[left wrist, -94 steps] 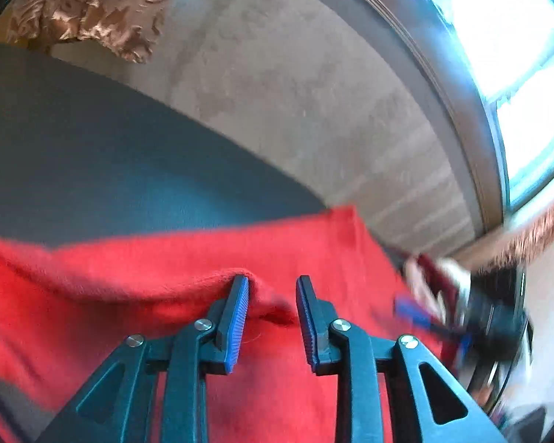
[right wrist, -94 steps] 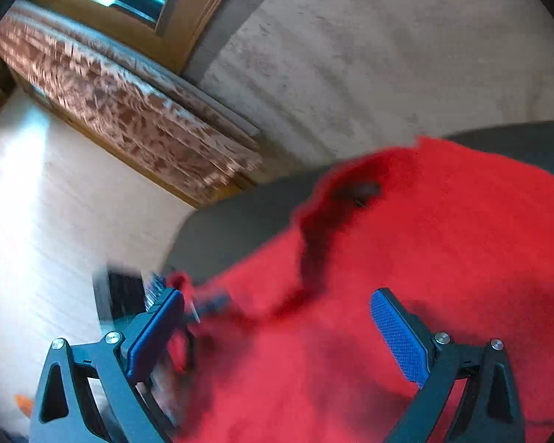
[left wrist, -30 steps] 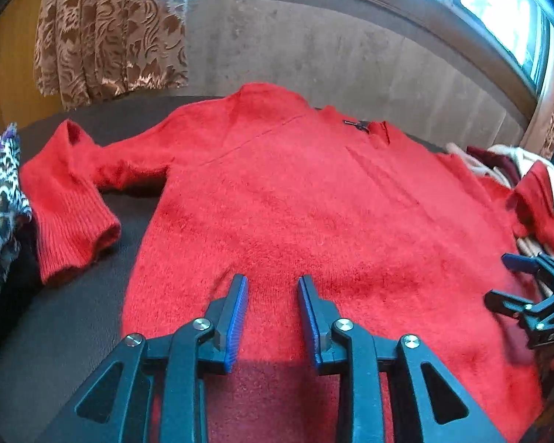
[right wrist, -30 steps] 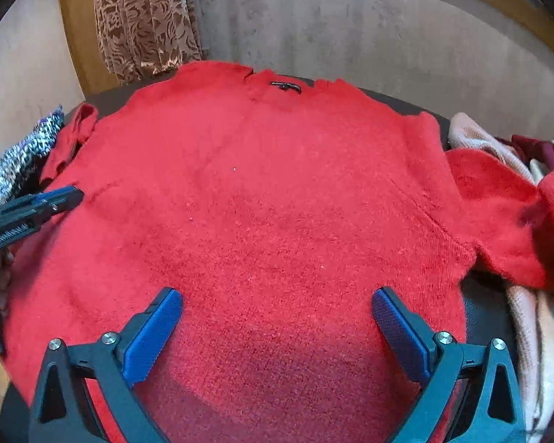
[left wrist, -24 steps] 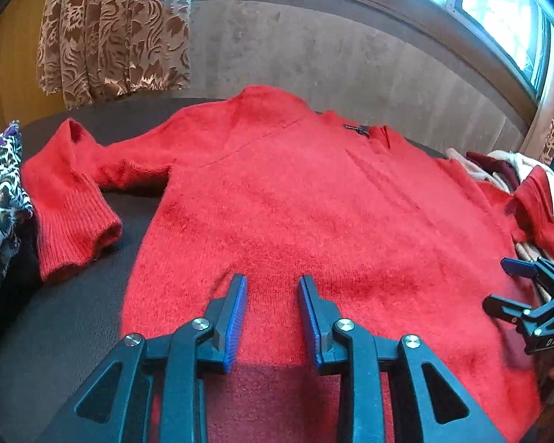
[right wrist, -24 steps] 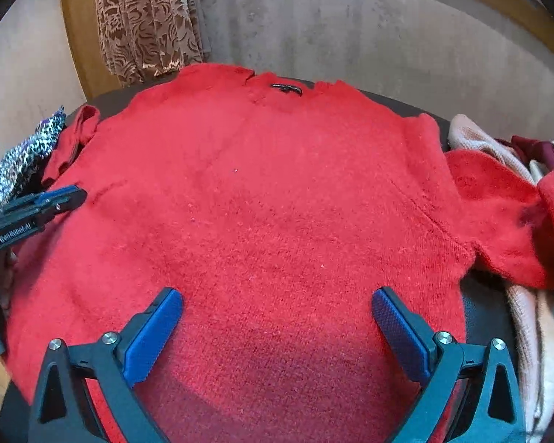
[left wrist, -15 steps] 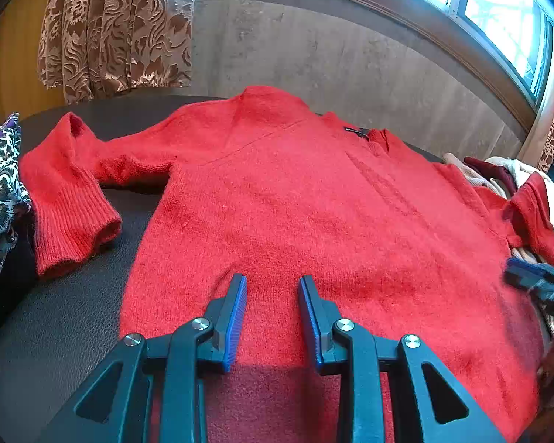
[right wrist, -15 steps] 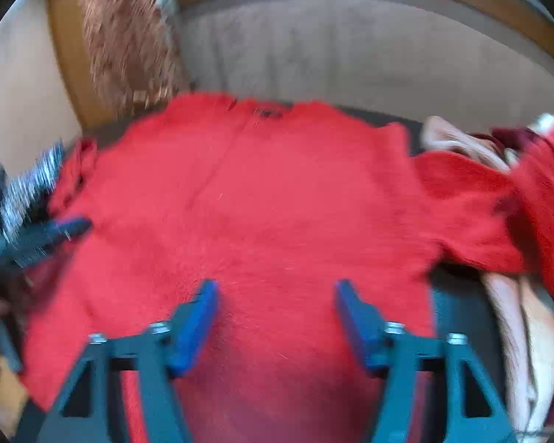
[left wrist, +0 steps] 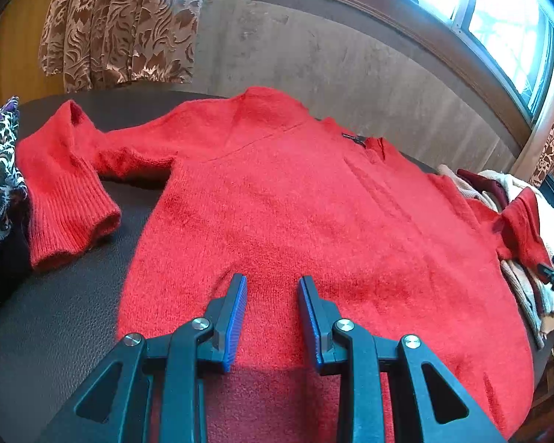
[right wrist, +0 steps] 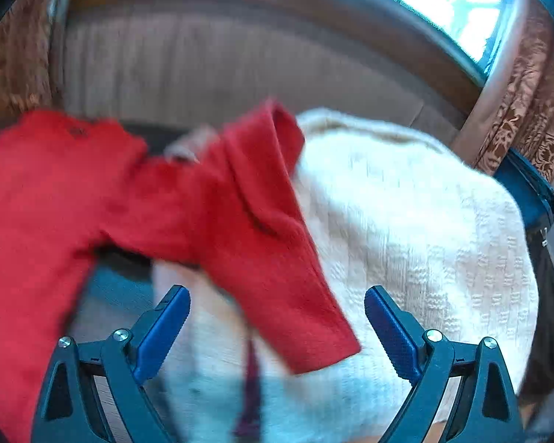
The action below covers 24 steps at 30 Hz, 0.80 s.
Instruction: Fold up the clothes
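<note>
1. Looking through the left wrist view: the red sweater (left wrist: pixel 306 214) lies spread flat across the dark table (left wrist: pixel 55 317), filling the middle of the frame. Its neckline sits at the upper centre and its hem at the bottom, so the long axis runs from bottom to top of the picture, collar pointing away from the camera toward the window wall. One sleeve (left wrist: pixel 62 192) bends back at the left, its ribbed cuff resting on the table beside a leopard-print garment (left wrist: pixel 0 170). The left gripper (left wrist: pixel 271 317) hovers at the hem, its jaws a narrow way apart, with knit showing in the gap; whether the pads pinch it I cannot tell.

2. Looking through the right wrist view, which is blurred: the sweater's other sleeve (right wrist: pixel 262 229) runs from upper centre down to lower right, its cuff draped over a cream knit pile (right wrist: pixel 424 229). The right gripper (right wrist: pixel 277 325) faces that cuff, jaws wide and opening, pads clear of cloth.

3. Doing this step well likely means taking the cuff alone, not the cream knit beneath, then carrying the sleeve across the body while the hem stays flat.
</note>
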Each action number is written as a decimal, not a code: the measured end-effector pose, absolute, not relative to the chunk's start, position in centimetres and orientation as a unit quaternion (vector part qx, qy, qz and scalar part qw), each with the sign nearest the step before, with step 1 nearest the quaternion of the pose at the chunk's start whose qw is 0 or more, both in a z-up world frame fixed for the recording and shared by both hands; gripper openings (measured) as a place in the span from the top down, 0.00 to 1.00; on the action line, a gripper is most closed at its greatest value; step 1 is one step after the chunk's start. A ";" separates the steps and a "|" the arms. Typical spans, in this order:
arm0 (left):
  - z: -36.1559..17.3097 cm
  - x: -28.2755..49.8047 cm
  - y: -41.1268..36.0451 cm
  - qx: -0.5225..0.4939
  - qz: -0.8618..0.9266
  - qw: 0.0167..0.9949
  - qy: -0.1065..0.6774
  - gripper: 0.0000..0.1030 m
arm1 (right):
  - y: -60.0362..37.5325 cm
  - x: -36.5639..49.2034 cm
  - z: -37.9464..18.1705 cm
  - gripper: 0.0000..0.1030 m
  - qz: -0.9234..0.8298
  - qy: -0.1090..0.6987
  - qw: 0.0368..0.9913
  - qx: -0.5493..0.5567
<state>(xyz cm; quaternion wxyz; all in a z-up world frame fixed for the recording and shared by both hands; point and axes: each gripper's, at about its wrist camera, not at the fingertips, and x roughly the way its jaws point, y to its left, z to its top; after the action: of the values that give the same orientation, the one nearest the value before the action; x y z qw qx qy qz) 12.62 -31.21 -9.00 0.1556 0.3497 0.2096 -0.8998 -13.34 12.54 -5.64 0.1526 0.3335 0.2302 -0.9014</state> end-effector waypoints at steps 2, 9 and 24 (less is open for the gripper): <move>-9.0 12.7 -31.1 0.349 -0.900 0.156 0.210 0.72 | 13.0 -14.2 -6.1 0.45 -0.894 0.231 0.152 0.353; -9.0 12.7 -31.3 0.348 -0.900 0.152 0.214 0.72 | 14.5 -14.7 -4.1 0.79 -0.887 0.113 0.211 0.394; -9.1 12.9 -31.6 0.342 -0.900 0.148 0.227 0.72 | 5.7 -9.0 -7.9 0.69 -0.634 -0.417 0.497 0.422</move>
<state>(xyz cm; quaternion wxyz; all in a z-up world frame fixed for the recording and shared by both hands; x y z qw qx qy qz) 12.85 -31.59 -9.11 0.1482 0.3423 0.2270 -0.8996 -8.96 5.66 -7.92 0.4969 0.4220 -0.4166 -0.6336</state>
